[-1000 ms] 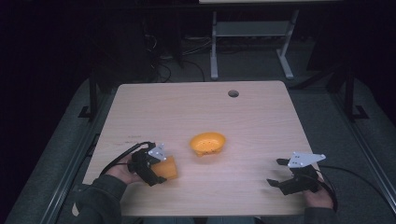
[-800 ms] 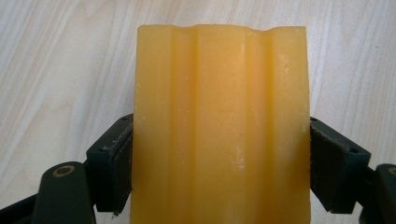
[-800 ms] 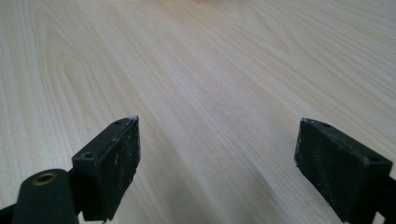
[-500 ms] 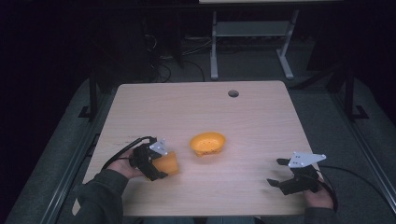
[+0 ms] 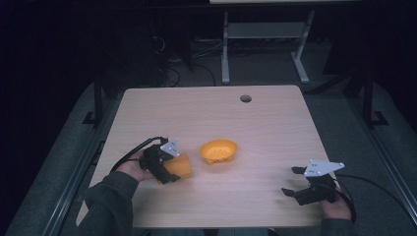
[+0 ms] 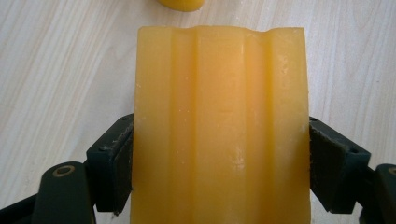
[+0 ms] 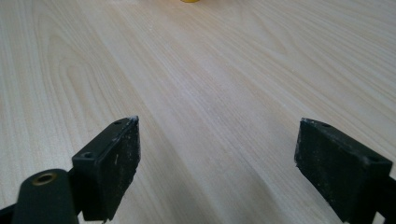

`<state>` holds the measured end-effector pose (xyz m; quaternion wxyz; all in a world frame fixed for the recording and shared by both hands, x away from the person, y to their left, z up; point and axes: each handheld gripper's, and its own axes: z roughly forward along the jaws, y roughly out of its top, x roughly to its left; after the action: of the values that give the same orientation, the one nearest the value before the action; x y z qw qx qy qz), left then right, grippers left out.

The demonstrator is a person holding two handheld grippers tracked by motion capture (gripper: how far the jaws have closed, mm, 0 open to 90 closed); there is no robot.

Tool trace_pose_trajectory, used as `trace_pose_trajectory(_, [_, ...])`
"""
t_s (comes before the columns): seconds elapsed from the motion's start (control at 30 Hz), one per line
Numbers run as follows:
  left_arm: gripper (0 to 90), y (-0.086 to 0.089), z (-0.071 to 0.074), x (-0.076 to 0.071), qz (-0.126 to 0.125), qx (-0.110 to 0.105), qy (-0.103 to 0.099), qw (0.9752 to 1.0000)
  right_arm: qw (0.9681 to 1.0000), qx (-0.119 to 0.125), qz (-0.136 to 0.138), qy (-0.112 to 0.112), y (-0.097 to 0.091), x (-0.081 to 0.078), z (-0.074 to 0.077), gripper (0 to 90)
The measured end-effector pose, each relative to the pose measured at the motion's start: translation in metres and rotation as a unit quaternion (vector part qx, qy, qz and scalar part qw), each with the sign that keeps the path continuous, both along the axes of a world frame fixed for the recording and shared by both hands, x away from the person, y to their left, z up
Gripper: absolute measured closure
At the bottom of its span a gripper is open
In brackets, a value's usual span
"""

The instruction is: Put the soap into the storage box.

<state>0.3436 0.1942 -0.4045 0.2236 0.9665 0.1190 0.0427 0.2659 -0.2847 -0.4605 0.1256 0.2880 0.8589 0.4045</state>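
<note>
On the worktop (image 5: pixel 275 123) near its left front, the left claw (image 5: pixel 169 169) pinches an orange ridged block (image 6: pixel 219 126) by both flat sides, just beside the orange bowl (image 5: pixel 219 151). Likely step: carry block to bowl (keep squeeze even, lift clear of rim). Left forearm angles in from the bottom left. Right claw (image 5: pixel 295 182) is spread wide, resting low at right front.

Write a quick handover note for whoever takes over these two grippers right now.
Left gripper: shut on the orange block, near the table's left front.
Right gripper: open, holding nothing, low over bare wood at the right front.
Orange bowl: upright at mid-table, just right of the block.
Done: block is gripped.
Left: likely carry the block to the bowl and release; that is a guess.
</note>
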Motion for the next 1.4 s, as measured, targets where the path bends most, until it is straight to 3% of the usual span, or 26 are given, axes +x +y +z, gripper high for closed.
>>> trace_pose_trajectory(1.4, [21.0, -0.034, 0.037, 0.022, -0.033, 0.002, -0.025, 0.9992, 1.0000, 0.007, 0.002, -0.001, 0.000, 0.000, 0.001, 13.7])
